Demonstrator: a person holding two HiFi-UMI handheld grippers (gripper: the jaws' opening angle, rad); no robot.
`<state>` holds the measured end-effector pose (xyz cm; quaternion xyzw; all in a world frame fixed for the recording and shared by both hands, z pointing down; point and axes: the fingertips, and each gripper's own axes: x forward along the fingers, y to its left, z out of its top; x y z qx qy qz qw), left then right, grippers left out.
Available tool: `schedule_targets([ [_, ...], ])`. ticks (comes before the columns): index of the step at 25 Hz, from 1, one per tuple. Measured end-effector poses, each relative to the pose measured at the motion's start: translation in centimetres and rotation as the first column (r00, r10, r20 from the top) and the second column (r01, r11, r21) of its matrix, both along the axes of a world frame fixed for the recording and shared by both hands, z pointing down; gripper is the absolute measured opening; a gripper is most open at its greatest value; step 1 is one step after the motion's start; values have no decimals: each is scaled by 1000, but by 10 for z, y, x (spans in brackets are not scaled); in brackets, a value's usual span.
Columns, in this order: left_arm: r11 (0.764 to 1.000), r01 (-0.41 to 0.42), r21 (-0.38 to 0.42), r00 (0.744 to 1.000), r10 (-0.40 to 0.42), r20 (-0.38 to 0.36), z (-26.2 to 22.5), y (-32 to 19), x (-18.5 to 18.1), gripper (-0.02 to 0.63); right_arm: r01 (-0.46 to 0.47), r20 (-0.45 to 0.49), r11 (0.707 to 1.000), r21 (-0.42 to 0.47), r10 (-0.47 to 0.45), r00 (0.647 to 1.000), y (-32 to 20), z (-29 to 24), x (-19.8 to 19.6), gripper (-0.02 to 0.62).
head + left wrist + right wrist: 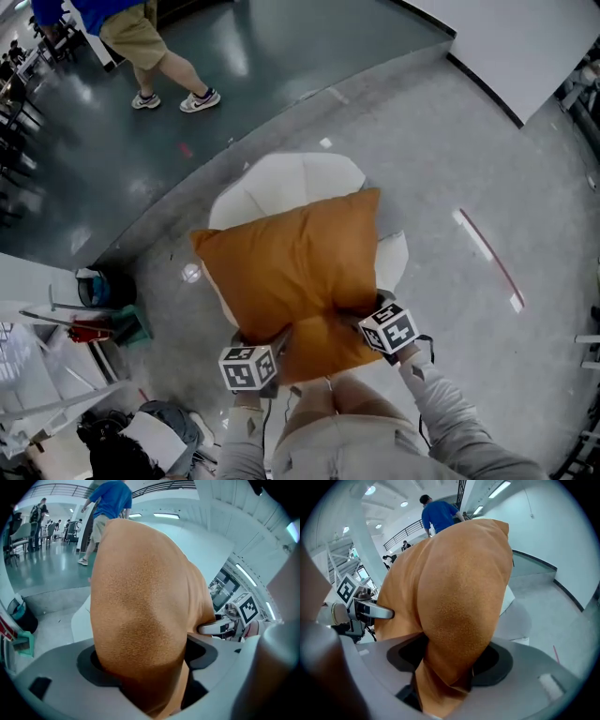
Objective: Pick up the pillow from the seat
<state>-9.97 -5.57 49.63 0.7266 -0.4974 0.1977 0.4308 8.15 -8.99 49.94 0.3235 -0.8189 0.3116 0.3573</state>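
Down at bottom centre, left gripper (277, 343) and right gripper (362, 319) both pinch the near edge of the orange-brown square fabric pillow (291, 267), mid-frame over the white rounded seat (300, 178), so I'd say lift step, next raise it evenly clear.

Pillow (295, 272) — orange cloth, matt, finely grained weave. Seat (300, 178) — white, smooth, plastic-looking shell. Dark floor (253, 56): glossy, reflective. Grey floor (469, 150): matt, faintly speckled, concrete-like.
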Motion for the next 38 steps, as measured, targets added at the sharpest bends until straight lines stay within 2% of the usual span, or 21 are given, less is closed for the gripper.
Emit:
schedule_targets([
  [11,997,6,78,1000,-7,2,-64,6,-2,397,11,2,996,89,-11,1000,4,-67,-2,276],
  [22,994,37,107,999,-38,5,-76,12,-12,398,39,2,990,133,-39,999,4,-80,-13,276],
  [38,993,18,119,1000,-21,23,-81,2,-7,398,25,6,989,143,-26,1000,-2,-83,-8,272],
])
